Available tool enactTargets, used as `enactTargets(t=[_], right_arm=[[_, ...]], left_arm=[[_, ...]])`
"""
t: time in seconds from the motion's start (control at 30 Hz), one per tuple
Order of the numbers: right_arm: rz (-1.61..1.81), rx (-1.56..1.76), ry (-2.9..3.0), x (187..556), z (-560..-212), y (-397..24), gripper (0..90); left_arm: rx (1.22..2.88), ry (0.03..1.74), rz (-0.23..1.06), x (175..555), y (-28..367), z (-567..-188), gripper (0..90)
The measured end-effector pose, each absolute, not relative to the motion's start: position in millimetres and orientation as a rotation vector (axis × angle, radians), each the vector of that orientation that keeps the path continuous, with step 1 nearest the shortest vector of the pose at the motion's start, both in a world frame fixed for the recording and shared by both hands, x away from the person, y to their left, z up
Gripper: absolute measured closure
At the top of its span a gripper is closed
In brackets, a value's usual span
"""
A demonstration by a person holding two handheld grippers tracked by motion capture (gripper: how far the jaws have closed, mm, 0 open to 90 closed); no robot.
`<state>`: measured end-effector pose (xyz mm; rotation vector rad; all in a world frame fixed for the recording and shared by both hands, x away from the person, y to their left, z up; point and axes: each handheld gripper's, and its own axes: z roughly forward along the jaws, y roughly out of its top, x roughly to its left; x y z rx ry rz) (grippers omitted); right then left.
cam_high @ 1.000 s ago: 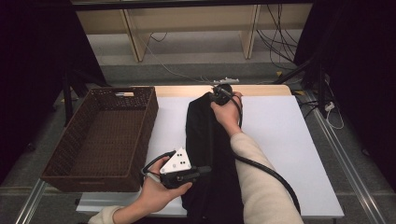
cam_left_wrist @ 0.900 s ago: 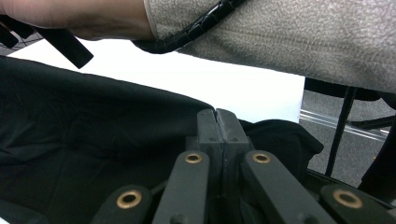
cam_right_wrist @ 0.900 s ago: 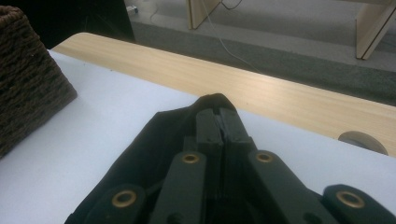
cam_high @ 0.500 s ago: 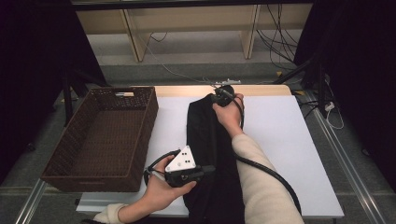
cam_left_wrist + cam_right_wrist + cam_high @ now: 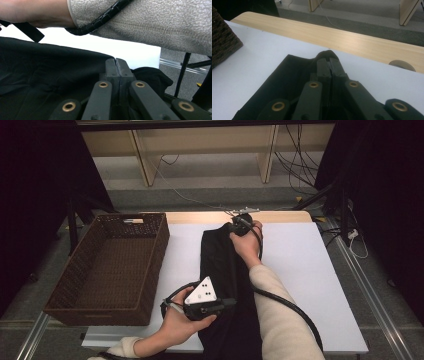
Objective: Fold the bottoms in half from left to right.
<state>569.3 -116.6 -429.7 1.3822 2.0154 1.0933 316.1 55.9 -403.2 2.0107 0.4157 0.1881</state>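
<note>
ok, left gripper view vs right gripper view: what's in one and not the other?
Left gripper view alone: the cream sleeve, the corrugated cable and a metal rail past the table edge.

Right gripper view alone: the basket corner, the wooden strip and floor beyond.

Both: black jaws closed together on the black cloth lying on the white tabletop.

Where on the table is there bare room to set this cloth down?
Bare white table lies right of the black cloth, out to the far wooden edge. A narrower bare strip runs between the cloth and the wicker basket, whose inside is bare too. The middle is crowded: both tongs sit on the cloth.
</note>
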Motion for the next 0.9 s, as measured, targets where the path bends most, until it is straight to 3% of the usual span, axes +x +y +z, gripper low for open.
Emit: enactTargets(t=[0.73,0.9], right_arm=[[1.033,1.418,2.023,572,-449,-127,87.2],[1.018,1.435,2.014,572,-452,-131,81.6]], left_arm=[[2.045,0.417,0.166,327,37,-421,89.0],[2.055,0.422,0.152,332,32,-427,89.0]])
